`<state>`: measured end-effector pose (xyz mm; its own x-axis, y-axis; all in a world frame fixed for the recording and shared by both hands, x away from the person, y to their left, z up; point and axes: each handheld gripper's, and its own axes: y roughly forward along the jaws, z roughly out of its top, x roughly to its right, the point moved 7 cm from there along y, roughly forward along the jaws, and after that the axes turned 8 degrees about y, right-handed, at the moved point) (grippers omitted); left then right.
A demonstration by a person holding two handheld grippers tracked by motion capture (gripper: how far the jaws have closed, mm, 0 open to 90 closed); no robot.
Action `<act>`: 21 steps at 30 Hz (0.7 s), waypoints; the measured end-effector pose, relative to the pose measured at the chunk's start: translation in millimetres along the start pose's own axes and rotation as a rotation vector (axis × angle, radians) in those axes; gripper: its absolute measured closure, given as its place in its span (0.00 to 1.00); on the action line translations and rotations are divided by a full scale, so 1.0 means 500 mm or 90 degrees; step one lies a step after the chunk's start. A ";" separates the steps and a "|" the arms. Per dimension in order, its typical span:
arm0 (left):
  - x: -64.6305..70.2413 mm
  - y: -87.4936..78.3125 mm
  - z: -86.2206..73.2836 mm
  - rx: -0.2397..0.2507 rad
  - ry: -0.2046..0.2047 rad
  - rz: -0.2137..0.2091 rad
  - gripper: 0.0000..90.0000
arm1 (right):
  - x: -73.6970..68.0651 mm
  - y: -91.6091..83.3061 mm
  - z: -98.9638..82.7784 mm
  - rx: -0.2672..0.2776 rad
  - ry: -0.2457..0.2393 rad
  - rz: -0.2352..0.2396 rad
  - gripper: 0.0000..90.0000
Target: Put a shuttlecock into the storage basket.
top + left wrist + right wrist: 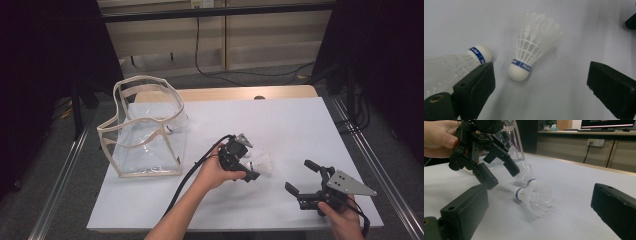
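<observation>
Shuttlecocks (263,164) mid-table, far from edges; left gripper (248,172) and right gripper (302,176) both spread

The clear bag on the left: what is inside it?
Through the clear bag only the white table shows, plus a small dark mark too small to identify. Both shuttlecocks lie outside it.
</observation>
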<state>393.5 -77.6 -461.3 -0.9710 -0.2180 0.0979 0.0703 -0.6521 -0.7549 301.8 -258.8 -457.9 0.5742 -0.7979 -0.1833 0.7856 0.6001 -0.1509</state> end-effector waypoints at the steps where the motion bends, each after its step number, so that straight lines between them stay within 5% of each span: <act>1: 0.000 0.002 0.001 0.001 -0.001 0.003 0.10 | 0.000 0.000 0.000 0.000 0.000 0.000 0.01; 21: -0.001 0.026 0.002 -0.006 0.010 0.005 0.12 | 0.003 -0.004 -0.001 0.000 0.003 -0.003 0.01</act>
<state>395.0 -86.6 -470.6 -0.9739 -0.2121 0.0813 0.0765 -0.6431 -0.7619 300.9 -261.1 -458.3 0.5691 -0.8005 -0.1877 0.7886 0.5960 -0.1510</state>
